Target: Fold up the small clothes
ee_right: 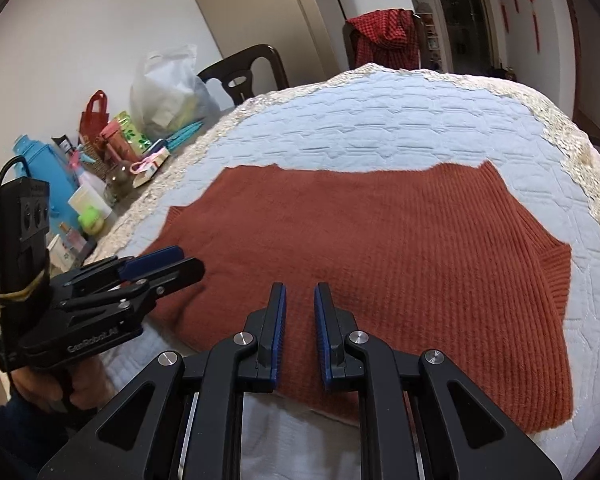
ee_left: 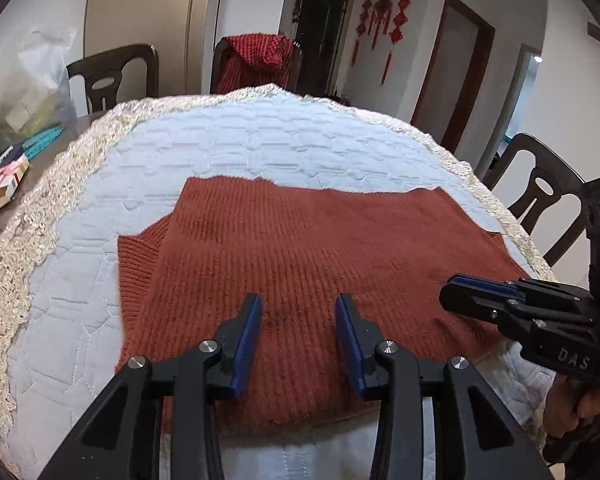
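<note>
A rust-orange knitted sweater [ee_left: 300, 248] lies flat on a pale blue quilted cloth [ee_left: 240, 140] over the table; it also shows in the right wrist view [ee_right: 380, 240]. My left gripper [ee_left: 299, 300] hovers over the sweater's near edge, jaws open and empty. It shows from the side in the right wrist view [ee_right: 188, 262] at the sweater's left edge. My right gripper [ee_right: 300, 290] is over the near hem with a narrow gap between its blue pads, holding nothing. It shows at the right in the left wrist view [ee_left: 454, 292].
The quilted cloth has a cream lace border [ee_left: 40, 216]. Bottles, bags and small items [ee_right: 100, 160] crowd the table's left side. Dark chairs [ee_left: 540, 196] stand around the table; one carries a red checked garment [ee_left: 256, 60].
</note>
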Demonstrator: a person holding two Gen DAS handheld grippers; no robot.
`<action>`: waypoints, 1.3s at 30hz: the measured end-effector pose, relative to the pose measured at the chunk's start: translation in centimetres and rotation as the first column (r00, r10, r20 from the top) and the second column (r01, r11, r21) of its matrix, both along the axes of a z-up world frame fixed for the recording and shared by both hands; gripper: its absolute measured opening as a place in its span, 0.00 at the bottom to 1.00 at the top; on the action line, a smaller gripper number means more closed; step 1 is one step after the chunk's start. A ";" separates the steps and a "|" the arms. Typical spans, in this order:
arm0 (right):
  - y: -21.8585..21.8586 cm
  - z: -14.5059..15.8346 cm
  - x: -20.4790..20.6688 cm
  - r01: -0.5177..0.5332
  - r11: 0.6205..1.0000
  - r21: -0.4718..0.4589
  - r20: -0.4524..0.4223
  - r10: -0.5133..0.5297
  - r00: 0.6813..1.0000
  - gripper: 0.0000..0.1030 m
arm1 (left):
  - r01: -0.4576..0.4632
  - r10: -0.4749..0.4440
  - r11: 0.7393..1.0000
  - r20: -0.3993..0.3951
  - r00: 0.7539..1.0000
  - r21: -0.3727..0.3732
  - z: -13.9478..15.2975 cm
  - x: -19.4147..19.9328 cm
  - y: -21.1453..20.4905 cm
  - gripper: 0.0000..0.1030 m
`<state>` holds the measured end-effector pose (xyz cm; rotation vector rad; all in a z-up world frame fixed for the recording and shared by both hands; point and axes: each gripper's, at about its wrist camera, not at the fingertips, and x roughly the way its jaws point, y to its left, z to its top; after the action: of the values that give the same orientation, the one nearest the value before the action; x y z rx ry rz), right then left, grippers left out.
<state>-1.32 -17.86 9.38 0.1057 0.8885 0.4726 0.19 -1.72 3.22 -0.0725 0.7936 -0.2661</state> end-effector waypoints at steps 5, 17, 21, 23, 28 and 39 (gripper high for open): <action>1.0 -1.0 1.6 -0.005 1.000 -0.026 -0.026 0.005 1.000 0.14 | -0.006 0.006 1.000 -0.015 1.000 0.016 -0.7 0.4 -0.3 0.41; 1.4 -1.6 4.1 0.029 0.999 -0.044 -0.042 -0.030 0.999 0.14 | -0.006 0.006 1.000 -0.016 1.000 -0.001 -0.9 0.5 -0.2 0.43; 1.2 -1.3 4.1 0.034 0.999 -0.028 -0.046 -0.035 0.998 0.14 | -0.003 0.003 1.000 -0.017 1.000 -0.008 -0.9 0.6 -0.1 0.44; 1.2 -0.7 3.2 0.032 0.999 -0.023 -0.029 -0.032 0.999 0.14 | -0.002 0.002 1.000 -0.017 1.000 -0.011 -0.9 0.6 -0.1 0.44; 1.1 -0.3 0.5 0.012 1.000 0.000 -0.020 -0.013 1.000 0.14 | -0.003 0.003 1.000 -0.015 1.000 -0.015 -0.9 0.6 -0.1 0.44; 1.5 -0.8 -2.0 -0.017 1.000 -0.007 -0.017 0.017 1.000 0.14 | 0.003 -0.003 1.000 -0.012 1.000 -0.011 -0.8 0.7 -0.1 0.46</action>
<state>-3.37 -16.37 8.62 0.0957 0.9086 0.4844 0.91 -1.84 2.45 -0.0831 0.8039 -0.2728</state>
